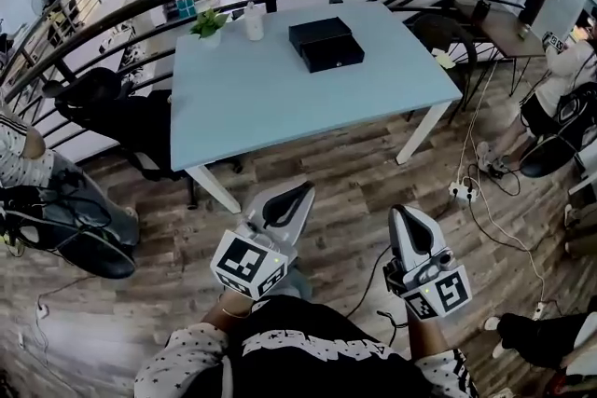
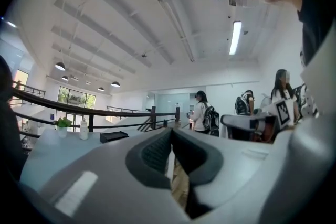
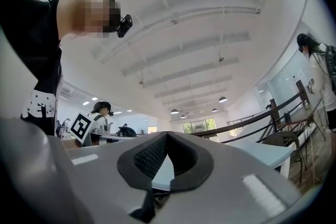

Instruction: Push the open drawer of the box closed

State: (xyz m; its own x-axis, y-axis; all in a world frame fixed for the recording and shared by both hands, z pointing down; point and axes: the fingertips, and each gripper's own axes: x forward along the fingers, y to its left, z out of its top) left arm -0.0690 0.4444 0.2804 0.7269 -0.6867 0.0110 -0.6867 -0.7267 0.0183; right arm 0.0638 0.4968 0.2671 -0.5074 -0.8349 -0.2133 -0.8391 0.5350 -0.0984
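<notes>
Both the left claw [image 1: 303, 191] and the right claw [image 1: 410, 213] hung near the person in the head view, well short of the counter [image 1: 270, 102]. The box [image 1: 326, 43] sat far right on it, untouched. In the left gripper view that claw [image 2: 170, 135] was closed and empty, the box [image 2: 113, 136] far off. In the right gripper view that claw [image 3: 167, 137] was likewise closed on nothing. The whole push seemed yet to do.
</notes>
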